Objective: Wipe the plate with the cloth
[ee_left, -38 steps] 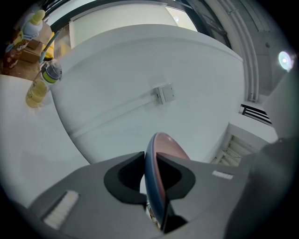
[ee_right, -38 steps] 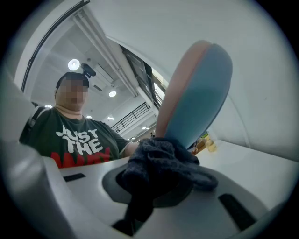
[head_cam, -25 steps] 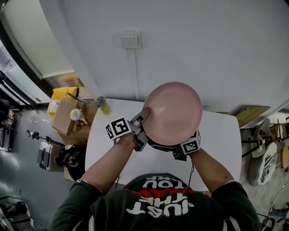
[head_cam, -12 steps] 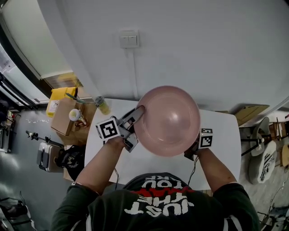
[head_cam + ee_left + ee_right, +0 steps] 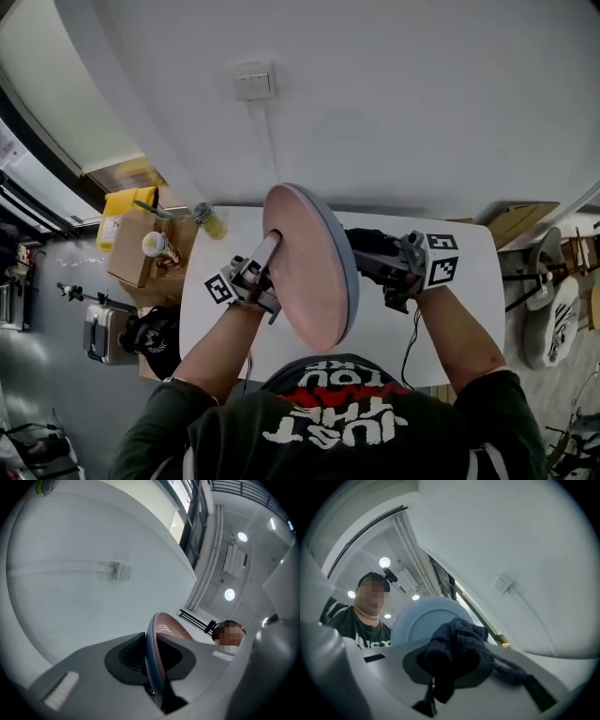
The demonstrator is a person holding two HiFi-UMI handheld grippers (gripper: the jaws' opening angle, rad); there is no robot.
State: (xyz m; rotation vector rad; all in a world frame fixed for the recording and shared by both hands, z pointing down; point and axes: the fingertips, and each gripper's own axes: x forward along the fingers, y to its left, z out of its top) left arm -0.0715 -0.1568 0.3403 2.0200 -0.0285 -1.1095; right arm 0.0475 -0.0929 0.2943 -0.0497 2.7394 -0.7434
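Note:
The plate (image 5: 305,272) stands on edge above the table, its pink face turned left and its blue-grey underside turned right. My left gripper (image 5: 270,246) is shut on the plate's left rim. In the left gripper view the rim (image 5: 151,665) runs between the two pads of the left gripper (image 5: 152,656). My right gripper (image 5: 364,251) sits right of the plate, shut on a dark knitted cloth (image 5: 361,244) close to the underside. The right gripper view has the cloth (image 5: 457,648) bunched in the right gripper (image 5: 450,663), with the blue underside (image 5: 419,620) just beyond.
A white table (image 5: 459,319) lies below my hands. At its far left corner stands a yellow bottle (image 5: 214,223). Left of the table are a cardboard box (image 5: 136,253) and a yellow container (image 5: 127,204). A wall switch (image 5: 253,82) is on the wall behind.
The plate has tipped from lying face-up to standing on edge. The right gripper has come up from under the plate to its right side with the cloth. The left gripper has tilted upward.

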